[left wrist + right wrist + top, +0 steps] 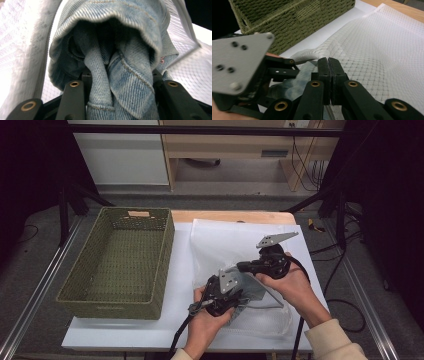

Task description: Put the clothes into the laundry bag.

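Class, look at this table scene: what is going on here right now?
A person works two handheld grippers at a table. The left gripper clamps bunched blue denim at a white mesh bag. The right gripper is pinched shut on the bag's edge. A green woven basket sits at the left, nothing showing inside it.

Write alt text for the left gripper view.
A bunched piece of blue denim fills the frame, clamped between the left gripper, whose two black jaws rise from the bottom edge. White mesh bag fabric surrounds the denim on both sides.
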### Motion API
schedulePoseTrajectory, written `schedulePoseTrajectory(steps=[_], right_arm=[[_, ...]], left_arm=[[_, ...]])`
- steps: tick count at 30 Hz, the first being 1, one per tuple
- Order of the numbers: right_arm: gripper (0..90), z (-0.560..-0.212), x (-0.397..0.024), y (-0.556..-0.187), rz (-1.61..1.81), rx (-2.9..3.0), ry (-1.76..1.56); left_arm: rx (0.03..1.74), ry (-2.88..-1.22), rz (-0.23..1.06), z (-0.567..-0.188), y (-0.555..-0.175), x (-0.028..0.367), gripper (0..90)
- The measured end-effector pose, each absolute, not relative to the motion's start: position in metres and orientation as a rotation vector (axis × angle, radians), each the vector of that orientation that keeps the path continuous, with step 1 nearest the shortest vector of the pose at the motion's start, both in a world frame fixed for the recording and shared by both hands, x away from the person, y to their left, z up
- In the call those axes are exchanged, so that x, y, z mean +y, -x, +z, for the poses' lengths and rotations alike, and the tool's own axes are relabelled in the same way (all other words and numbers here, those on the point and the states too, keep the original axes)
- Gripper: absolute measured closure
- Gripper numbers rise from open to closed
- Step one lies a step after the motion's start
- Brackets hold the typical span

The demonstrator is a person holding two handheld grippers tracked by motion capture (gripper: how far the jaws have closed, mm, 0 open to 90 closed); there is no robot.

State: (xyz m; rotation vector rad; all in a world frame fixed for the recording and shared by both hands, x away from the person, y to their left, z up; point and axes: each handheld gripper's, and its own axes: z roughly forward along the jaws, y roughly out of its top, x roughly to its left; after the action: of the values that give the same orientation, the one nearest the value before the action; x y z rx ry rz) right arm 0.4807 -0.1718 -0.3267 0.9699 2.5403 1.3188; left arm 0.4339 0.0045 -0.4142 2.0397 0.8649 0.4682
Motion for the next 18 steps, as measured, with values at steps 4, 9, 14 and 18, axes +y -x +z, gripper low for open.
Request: schedulePoseTrajectory(steps=[4,9,14,18], right_arm=[[89.5,-0.334,-0.172,-0.483,1.309,2.539,-0.99],[89.5,-0.348,-0.178,-0.489,1.316,2.515,-1.048],[89.5,-0.354,-0.18,-0.489,1.32,2.512,-1.072],[89.5,-0.357,-0.177,-0.484,1.326,2.517,-1.049]], left_arm=[[0.865,-2.014,0.479,-0.421,-0.442,-0.003,48.0],[0.815,-1.952,0.491,-0.42,-0.441,-0.003,30.7],[0.775,-1.922,0.482,-0.413,-0.43,0.01,28.8],[0.762,-1.908,0.489,-0.407,-0.417,0.029,28.5]])
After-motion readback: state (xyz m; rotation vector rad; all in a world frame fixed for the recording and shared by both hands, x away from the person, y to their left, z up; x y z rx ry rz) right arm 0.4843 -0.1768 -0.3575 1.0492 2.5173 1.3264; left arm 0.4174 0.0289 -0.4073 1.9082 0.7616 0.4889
